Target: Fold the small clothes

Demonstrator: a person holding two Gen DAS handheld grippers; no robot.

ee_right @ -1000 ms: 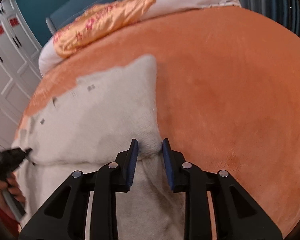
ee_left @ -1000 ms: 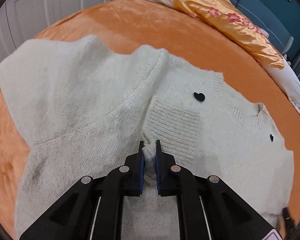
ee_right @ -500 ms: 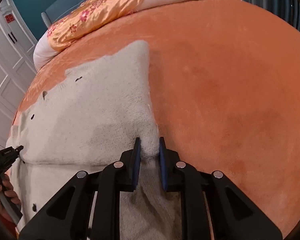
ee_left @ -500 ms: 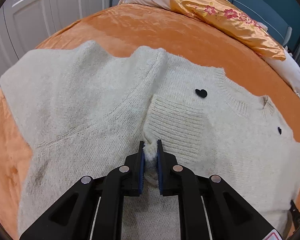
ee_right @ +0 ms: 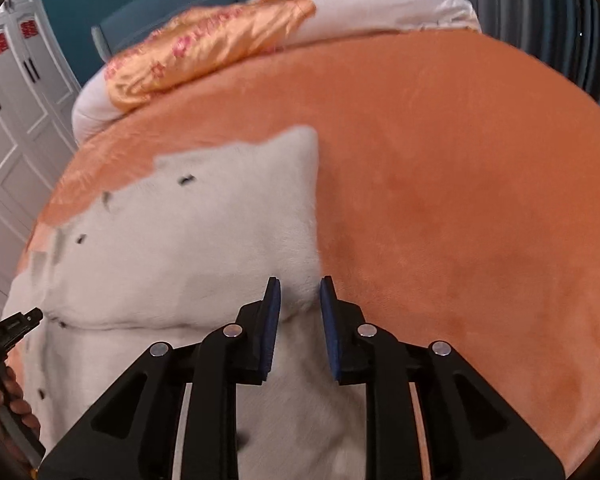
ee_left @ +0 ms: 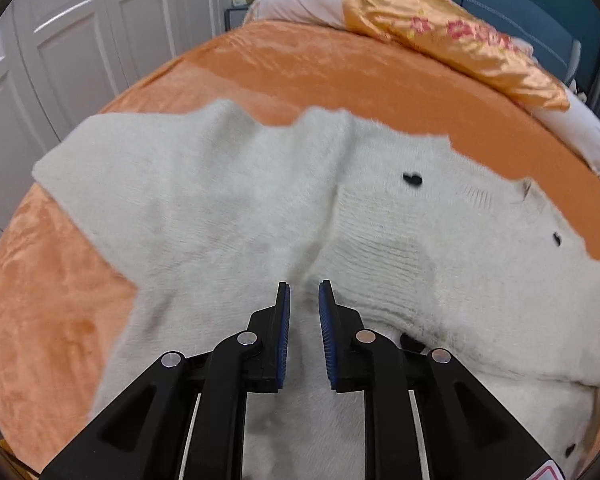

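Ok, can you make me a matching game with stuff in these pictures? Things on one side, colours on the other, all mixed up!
Things:
1. sweater
2. blanket
3. heart button
4. gripper pads

Colours:
A. orange
B. blue
C. cream white
D. black

Right pairs: 1-C, 2-A, 3-D, 4-B. The fluffy sweater is cream white, the blanket under it is orange, the little heart button on the sweater is black, and the pads inside the left gripper are blue.
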